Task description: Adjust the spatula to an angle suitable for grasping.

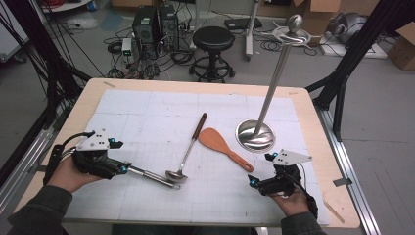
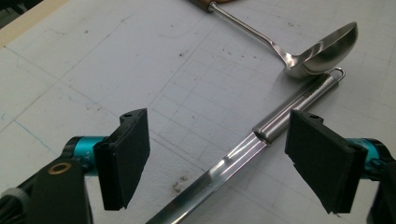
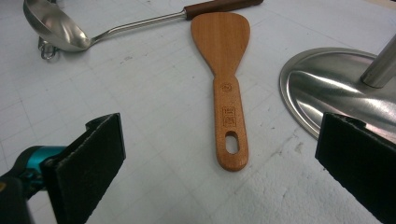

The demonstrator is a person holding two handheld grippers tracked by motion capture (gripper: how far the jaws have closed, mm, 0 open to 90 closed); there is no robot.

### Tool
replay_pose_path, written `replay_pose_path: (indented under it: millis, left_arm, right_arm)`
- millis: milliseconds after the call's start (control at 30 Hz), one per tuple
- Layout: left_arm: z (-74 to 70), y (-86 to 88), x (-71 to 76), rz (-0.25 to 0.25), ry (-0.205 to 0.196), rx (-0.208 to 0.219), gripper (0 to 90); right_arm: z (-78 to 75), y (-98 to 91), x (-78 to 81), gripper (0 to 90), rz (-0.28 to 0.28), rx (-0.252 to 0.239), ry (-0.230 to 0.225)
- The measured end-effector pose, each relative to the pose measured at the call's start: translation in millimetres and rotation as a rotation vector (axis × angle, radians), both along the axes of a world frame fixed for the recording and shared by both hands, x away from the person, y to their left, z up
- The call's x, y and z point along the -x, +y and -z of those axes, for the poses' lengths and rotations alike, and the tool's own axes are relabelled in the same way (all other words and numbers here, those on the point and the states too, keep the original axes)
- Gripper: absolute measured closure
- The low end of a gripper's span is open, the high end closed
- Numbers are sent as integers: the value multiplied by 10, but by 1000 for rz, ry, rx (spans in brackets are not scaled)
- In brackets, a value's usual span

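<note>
A long steel utensil [image 2: 285, 116] lies on the white gridded mat [image 1: 147, 112], its loop end beside the bowl of a steel ladle [image 2: 322, 49]. My left gripper [image 2: 223, 156] is open. The utensil's shaft passes between the jaws, close to the right pad [image 2: 322, 158] and clear of the left one. In the high view the left gripper [image 1: 125, 169] is at the mat's left, with the utensil [image 1: 151, 175] running from it towards the ladle [image 1: 188, 149]. My right gripper [image 1: 252, 182] is open with nothing between its pads. The handle end of a wooden spatula [image 3: 226, 84] lies just ahead of it.
A steel stand with a round base [image 1: 254, 135] and a tall pole topped by a ball [image 1: 294, 22] is right of the spatula [image 1: 222, 147]. The table's wooden rim [image 1: 323, 161] frames the mat. A stool [image 1: 213, 41] and computer boxes [image 1: 154, 24] stand on the floor beyond.
</note>
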State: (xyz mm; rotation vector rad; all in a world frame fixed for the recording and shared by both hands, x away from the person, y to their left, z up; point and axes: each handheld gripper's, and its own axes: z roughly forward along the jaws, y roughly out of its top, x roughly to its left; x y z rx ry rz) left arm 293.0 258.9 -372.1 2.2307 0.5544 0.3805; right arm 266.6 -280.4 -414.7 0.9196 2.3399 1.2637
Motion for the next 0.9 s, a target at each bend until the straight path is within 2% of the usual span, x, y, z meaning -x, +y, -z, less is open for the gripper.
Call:
replay_pose_path:
  millis: [67, 233, 400, 467, 533, 567, 633, 733, 767, 800, 833, 900]
  left_arm:
    - [-24, 15, -35, 11, -4, -13, 248]
    - [-14, 77, -102, -7, 13, -9, 264]
    - [70, 112, -66, 4, 26, -21, 309]
    - [96, 100, -46, 14, 45, -44, 344]
    - [100, 74, -25, 34, 46, -51, 379]
    - [102, 53, -8, 41, 51, -50, 464]
    - [108, 19, 9, 67, 52, -76, 483]
    - [140, -18, 31, 92, 67, -108, 592]
    - [152, -28, 36, 90, 74, -107, 614]
    - [157, -27, 35, 101, 77, -109, 663]
    - [175, -22, 42, 101, 83, -94, 732]
    - [227, -4, 43, 90, 98, -77, 758]
  right_arm:
    - [2, 0, -2, 2, 1, 0, -1]
    - [3, -1, -1, 2, 0, -1, 1]
    - [3, -17, 8, 2, 2, -3, 1]
    - [5, -21, 7, 2, 1, -1, -2]
    - [4, -19, 11, 2, 3, -2, 0]
    - [1, -17, 17, 2, 4, -1, 3]
    - [0, -16, 20, 2, 4, -2, 4]
    - [-2, -24, 22, 2, 5, -2, -2]
    - [-2, -26, 25, 2, 8, -2, 0]
    - [-1, -28, 25, 2, 7, -1, 0]
    - [0, -31, 25, 2, 5, 0, 0]
    - [-1, -30, 26, 2, 6, -1, 1]
